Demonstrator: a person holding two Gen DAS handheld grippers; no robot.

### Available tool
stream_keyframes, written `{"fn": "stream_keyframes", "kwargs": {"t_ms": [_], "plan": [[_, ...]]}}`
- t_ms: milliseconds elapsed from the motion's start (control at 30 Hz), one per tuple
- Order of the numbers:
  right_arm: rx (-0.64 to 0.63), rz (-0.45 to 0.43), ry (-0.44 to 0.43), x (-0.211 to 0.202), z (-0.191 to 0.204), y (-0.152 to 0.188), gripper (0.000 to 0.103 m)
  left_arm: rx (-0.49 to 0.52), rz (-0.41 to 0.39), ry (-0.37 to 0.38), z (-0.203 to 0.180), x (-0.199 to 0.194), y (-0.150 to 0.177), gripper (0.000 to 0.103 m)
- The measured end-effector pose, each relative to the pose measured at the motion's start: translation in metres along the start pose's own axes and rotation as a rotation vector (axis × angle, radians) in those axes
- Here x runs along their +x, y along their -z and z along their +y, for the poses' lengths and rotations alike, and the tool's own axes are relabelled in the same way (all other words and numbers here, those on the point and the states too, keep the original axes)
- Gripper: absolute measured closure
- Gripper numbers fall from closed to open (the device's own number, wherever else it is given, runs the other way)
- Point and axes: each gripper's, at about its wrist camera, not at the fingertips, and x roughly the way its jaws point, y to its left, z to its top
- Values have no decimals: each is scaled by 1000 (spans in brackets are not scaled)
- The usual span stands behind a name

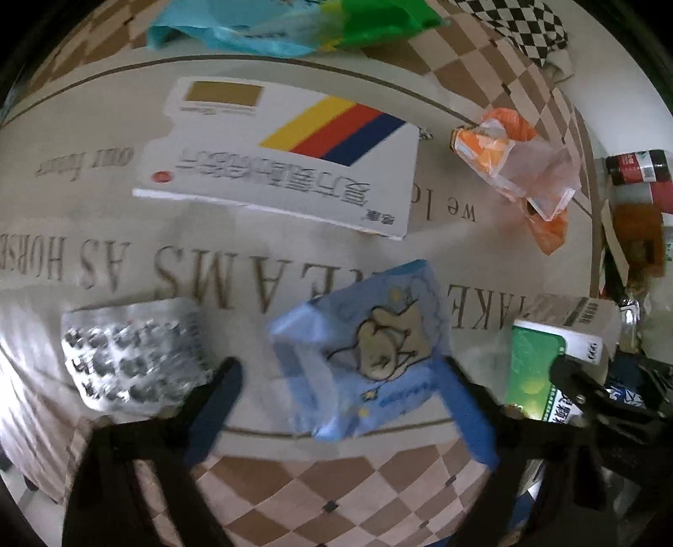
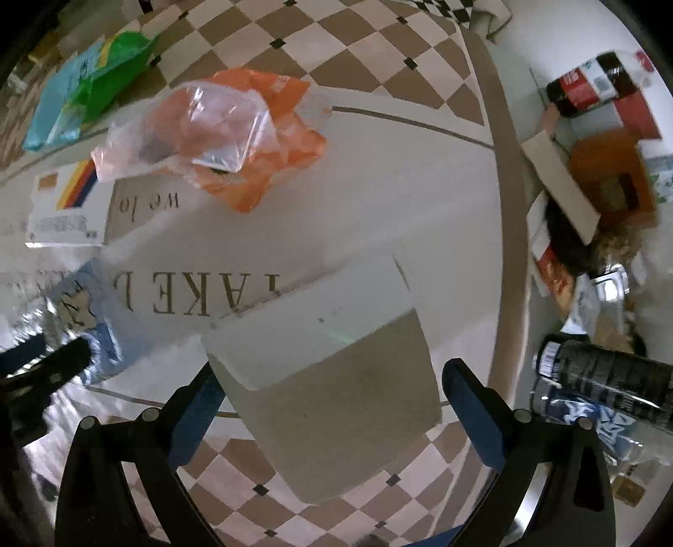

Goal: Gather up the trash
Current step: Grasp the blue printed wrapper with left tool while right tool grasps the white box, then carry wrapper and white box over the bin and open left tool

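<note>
Trash lies on a printed tablecloth (image 1: 105, 202). My left gripper (image 1: 340, 374) is open, its fingers on either side of a light blue tissue pack with a bear drawing (image 1: 370, 345). A silver blister pack (image 1: 130, 353) lies to its left. A white medicine box with yellow, red and blue stripes (image 1: 286, 160) lies beyond. My right gripper (image 2: 332, 378) is open around a white and grey carton (image 2: 332, 370), whose green face shows in the left wrist view (image 1: 534, 366). An orange and clear plastic wrapper (image 2: 227, 134) lies farther off.
A blue and green plastic bag (image 1: 294, 25) lies at the far side. On the right, a bin or box area holds a cola bottle (image 2: 593, 84), a brown box (image 2: 610, 176), cardboard and dark cans (image 2: 610, 374).
</note>
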Motion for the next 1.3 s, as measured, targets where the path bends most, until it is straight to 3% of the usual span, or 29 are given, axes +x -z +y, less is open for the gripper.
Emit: {"fn": "stream_keyframes", "kwargs": {"t_ms": [300,467,500,567,667,967,1167,1300], "plan": [[1,41,-55,16,-11,-7,1,42,-69,-44,-12,-6,2,73],[16,50,-65,26,-6,-10,2,63,-94,-69,-10,-12,11,82],[19,50,-68,28,-5,-9,9,68,-99,-72,-9,-15,13,84],[27,51,-59,30,-4,-7,18,79,-112,-80,-7,-21,18,85],[41,36,-66,28,-6,-3,24,100,-138,-97,-3,-31,25,87],[130,-72,-87,-6,9,37,28,171,-251,-148,16,-84,64,88],[194,-183,-97,-41,26,99,29,212,-340,-178,48,-116,116,88],[211,-284,-95,-71,60,145,29,240,-416,-196,75,-140,158,88]]}}
